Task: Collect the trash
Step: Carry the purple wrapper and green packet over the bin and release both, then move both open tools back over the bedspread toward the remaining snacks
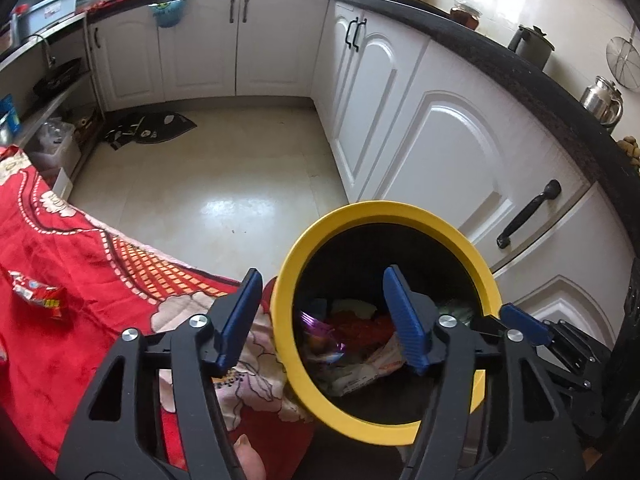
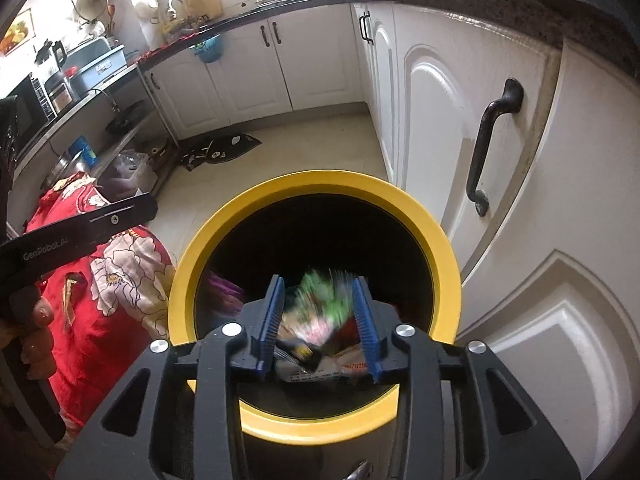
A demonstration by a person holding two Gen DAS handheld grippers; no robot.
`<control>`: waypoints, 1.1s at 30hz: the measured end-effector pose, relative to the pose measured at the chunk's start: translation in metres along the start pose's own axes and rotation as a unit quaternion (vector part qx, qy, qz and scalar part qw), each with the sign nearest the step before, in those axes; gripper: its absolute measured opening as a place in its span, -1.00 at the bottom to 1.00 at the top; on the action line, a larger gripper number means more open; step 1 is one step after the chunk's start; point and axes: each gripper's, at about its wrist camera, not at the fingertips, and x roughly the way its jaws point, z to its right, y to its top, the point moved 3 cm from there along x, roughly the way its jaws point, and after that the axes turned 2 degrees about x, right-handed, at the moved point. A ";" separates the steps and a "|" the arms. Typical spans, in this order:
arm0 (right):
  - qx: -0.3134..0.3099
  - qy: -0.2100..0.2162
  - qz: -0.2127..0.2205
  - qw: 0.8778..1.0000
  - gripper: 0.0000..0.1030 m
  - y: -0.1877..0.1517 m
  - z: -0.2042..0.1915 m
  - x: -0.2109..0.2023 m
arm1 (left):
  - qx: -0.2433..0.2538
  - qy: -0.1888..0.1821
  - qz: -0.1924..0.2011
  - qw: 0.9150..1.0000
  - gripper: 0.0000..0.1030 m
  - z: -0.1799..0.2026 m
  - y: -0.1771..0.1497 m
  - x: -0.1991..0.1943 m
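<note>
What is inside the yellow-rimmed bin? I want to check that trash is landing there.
Inside the yellow-rimmed bin lie crumpled wrappers, and a blurred green wrapper shows between the right hand-held gripper fingers. Anything beneath the pile is hidden.

You have one yellow-rimmed bin (image 1: 486, 276) in front of you and one red snack wrapper (image 1: 40, 295) lying on the one red floral cloth (image 1: 80, 248). You hold two grippers, each showing two blue fingers (image 2: 272, 316). Several wrappers lie in the bin, too jumbled to count.

Daylight glares off the floor (image 1: 224, 208) and cabinets (image 1: 440, 152); fisheye edges bend and darken; the green wrapper (image 2: 324, 300) is motion-blurred.
</note>
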 end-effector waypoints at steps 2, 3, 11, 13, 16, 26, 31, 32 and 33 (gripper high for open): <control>-0.002 -0.003 0.005 1.000 -0.11 0.001 0.000 -0.003 | -0.004 0.004 0.001 1.000 0.31 -0.003 0.000 -0.002; -0.002 -0.003 0.008 1.000 -0.04 0.001 0.000 -0.005 | -0.007 0.007 0.003 1.000 0.41 -0.005 0.000 -0.004; -0.001 -0.008 0.030 1.000 0.30 0.007 -0.005 -0.018 | -0.018 0.028 0.025 0.999 0.79 -0.018 0.001 -0.026; -0.001 -0.009 0.035 0.999 0.37 0.007 -0.006 -0.022 | -0.019 0.033 0.030 0.999 0.79 -0.021 0.001 -0.032; -0.003 -0.009 0.046 0.999 0.46 0.010 -0.009 -0.028 | -0.026 0.033 0.036 0.998 0.79 -0.026 0.001 -0.042; -0.014 0.012 0.075 0.997 0.47 0.016 -0.030 -0.053 | -0.037 0.057 0.065 0.996 0.79 -0.046 -0.005 -0.075; -0.027 0.035 0.085 0.995 0.47 0.020 -0.049 -0.064 | -0.046 0.080 0.081 0.992 0.79 -0.065 -0.011 -0.096; -0.031 0.039 0.087 0.995 0.47 0.021 -0.054 -0.066 | -0.049 0.082 0.082 0.992 0.79 -0.069 -0.012 -0.098; -0.034 0.044 0.088 0.995 0.47 0.021 -0.059 -0.067 | -0.054 0.087 0.086 0.991 0.79 -0.075 -0.013 -0.103</control>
